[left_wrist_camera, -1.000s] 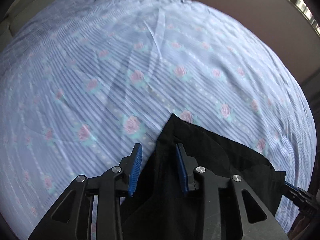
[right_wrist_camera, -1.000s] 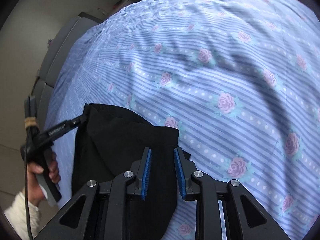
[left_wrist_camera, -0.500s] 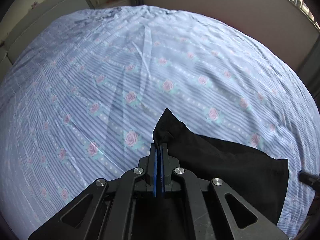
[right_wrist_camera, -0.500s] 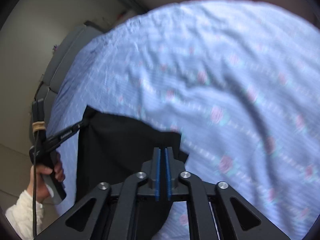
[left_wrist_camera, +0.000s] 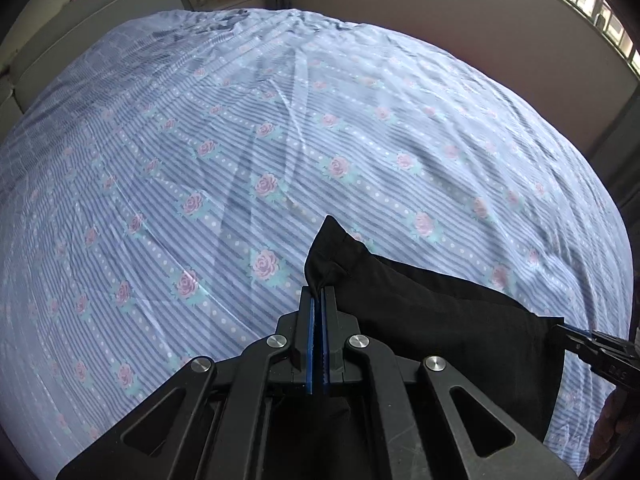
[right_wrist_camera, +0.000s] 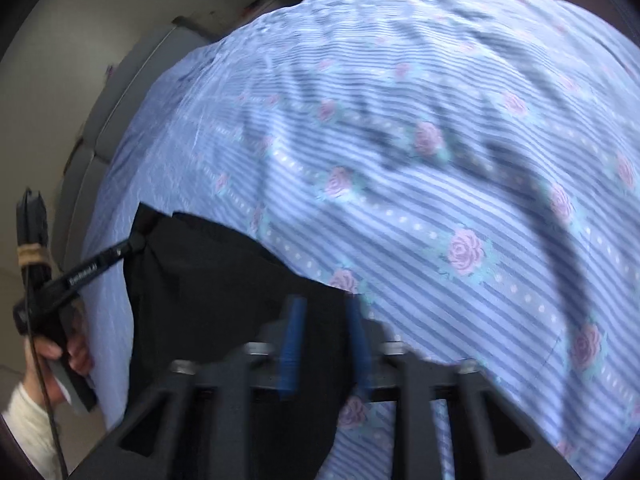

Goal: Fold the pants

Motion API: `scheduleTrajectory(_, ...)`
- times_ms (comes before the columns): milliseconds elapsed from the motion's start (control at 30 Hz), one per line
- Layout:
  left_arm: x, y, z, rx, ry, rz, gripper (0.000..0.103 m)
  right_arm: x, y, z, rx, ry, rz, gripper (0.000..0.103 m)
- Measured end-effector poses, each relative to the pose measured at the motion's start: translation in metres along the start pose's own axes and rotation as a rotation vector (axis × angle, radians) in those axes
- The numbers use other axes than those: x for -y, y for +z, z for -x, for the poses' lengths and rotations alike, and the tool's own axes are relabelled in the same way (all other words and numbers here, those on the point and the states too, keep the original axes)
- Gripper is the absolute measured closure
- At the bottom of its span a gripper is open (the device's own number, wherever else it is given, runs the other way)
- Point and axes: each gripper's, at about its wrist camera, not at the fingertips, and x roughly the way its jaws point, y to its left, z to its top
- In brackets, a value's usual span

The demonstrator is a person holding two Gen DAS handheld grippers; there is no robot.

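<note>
Left gripper point(left_wrist_camera: 318, 300) clenched, blue pads pressed together on a pinched corner of the black pants point(left_wrist_camera: 440, 320). From that pinch, a small peak of cloth poking up just past the fingertips, the rest running off to the right of the tool and below it, hanging in a sheet between the two tools. Ahead and to both sides, a striped blue bedsheet point(left_wrist_camera: 240, 160) with pink roses, creased, well beyond the tips. Far to the right, at the frame's edge, the right gripper point(left_wrist_camera: 568, 330) with its tip meeting the opposite corner of the pants, the cloth drawn up to it and dropping straight down from there. In the right wrist view, heavily blurred: blue pads point(right_wrist_camera: 290, 344) of the right tool smeared and seeming to stand apart, black cloth lying between and behind them; hard to read from here, though by the other view and the taut cloth, clamped on the pants. Pants spread to the left of this tool, up to a far corner pinched by the left gripper's thin tip. Behind that tip, a hand point(right_wrist_camera: 60, 356) wrapped round the handle, a white sleeve point(right_wrist_camera: 20, 404) at the wrist. To the right and ahead, only rose-patterned sheet.
</note>
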Motion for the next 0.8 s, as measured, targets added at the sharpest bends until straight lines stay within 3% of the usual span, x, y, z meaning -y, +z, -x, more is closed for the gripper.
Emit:
scheduleTrajectory(167,0.013,0.004,0.015,0.061,-0.007,-0.052,0.098,-0.012,-0.003,0.058,0.147,0.008,-0.03,0.098)
scheduleTrajectory(267,0.013,0.012,-0.007,0.006,0.102,-0.065,0.097,-0.024,0.003,0.048,0.15,-0.033,0.024,0.096)
scheduleTrajectory(333,0.007,0.018,-0.026,-0.041,0.226,-0.074,0.088,-0.029,0.013,0.027,0.087,-0.14,0.058,0.079)
scheduleTrajectory(367,0.004,0.02,-0.029,-0.046,0.264,-0.068,0.084,-0.024,0.014,0.029,0.079,-0.148,0.036,0.063)
scheduleTrajectory(433,-0.004,0.023,-0.02,-0.008,0.31,-0.028,0.062,-0.016,0.012,0.041,0.103,-0.122,-0.002,0.053)
scheduleTrajectory(500,-0.007,0.018,0.006,0.058,0.266,-0.001,0.051,-0.016,0.009,0.047,0.095,-0.142,0.002,0.049)
scheduleTrajectory(567,0.001,0.005,0.03,0.084,0.237,-0.03,0.051,-0.019,0.001,0.054,0.071,-0.082,0.032,0.049)
scheduleTrajectory(700,0.032,-0.064,0.087,0.122,0.184,-0.128,0.05,-0.018,-0.03,0.064,-0.015,-0.032,0.104,0.049)
scheduleTrajectory(800,0.05,-0.121,0.114,0.103,0.143,-0.102,0.05,-0.018,-0.058,0.068,-0.093,0.009,0.183,0.049)
